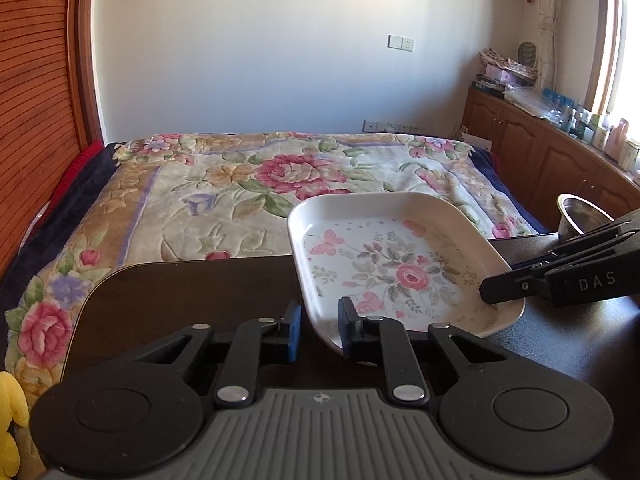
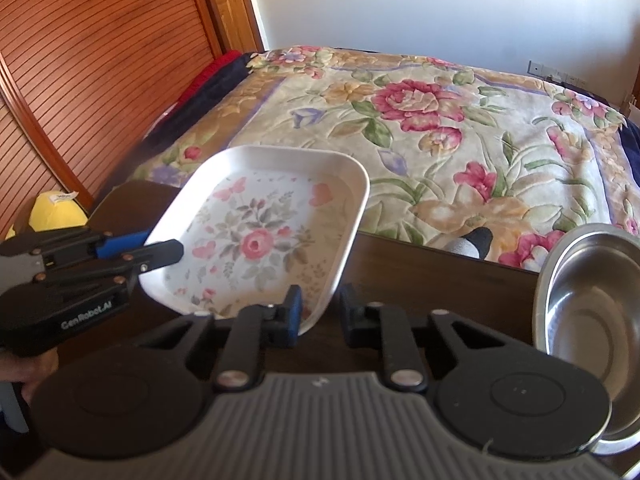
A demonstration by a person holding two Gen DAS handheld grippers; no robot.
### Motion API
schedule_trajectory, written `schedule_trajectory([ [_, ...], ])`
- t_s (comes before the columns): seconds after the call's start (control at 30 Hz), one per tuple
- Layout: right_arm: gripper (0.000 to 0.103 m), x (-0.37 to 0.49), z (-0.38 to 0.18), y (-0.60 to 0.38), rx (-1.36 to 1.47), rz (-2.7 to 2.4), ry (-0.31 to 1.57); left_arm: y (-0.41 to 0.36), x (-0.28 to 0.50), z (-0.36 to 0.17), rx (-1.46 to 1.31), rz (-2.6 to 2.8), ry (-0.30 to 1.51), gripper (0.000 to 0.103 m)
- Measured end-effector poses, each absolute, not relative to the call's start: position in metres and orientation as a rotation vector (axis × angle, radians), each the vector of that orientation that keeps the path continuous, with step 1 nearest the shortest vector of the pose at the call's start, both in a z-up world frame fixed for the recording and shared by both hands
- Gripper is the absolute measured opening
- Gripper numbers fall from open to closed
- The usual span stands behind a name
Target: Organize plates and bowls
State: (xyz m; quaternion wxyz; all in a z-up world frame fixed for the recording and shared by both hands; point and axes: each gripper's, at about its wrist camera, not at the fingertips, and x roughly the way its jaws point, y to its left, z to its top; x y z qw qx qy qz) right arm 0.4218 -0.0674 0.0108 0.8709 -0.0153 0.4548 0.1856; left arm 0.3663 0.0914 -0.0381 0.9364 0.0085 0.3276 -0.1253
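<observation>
Dark table (image 1: pixel 192 292) beside floral bed (image 1: pixel 224 184)

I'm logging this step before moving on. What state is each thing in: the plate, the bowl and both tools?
plate: empty, tilted, held at its rim by both tools.
bowl: empty, upright on the table, untouched.
left tool: shut on the plate's rim.
right tool: shut on the plate's rim.
</observation>
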Motion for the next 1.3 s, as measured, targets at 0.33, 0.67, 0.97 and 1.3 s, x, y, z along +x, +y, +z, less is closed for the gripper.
schedule_trajectory([
  [0.33,0.014,0.418,0.012,-0.071,-0.009,0.389,0.955,0.094,0.35,-0.032,0.02,-0.264,0.68,0.019],
  [0.67,0.014,0.396,0.022,-0.077,0.025,0.421,0.93,0.096,0.32,-0.015,0.03,-0.263,0.654,0.019],
  [0.97,0.014,0.371,0.042,-0.083,0.036,0.439,0.88,0.093,0.291,0.014,0.052,-0.257,0.601,0.019],
  [1.3,0.014,0.34,0.069,-0.091,0.033,0.458,0.812,0.092,0.249,0.039,0.068,-0.262,0.555,0.019],
])
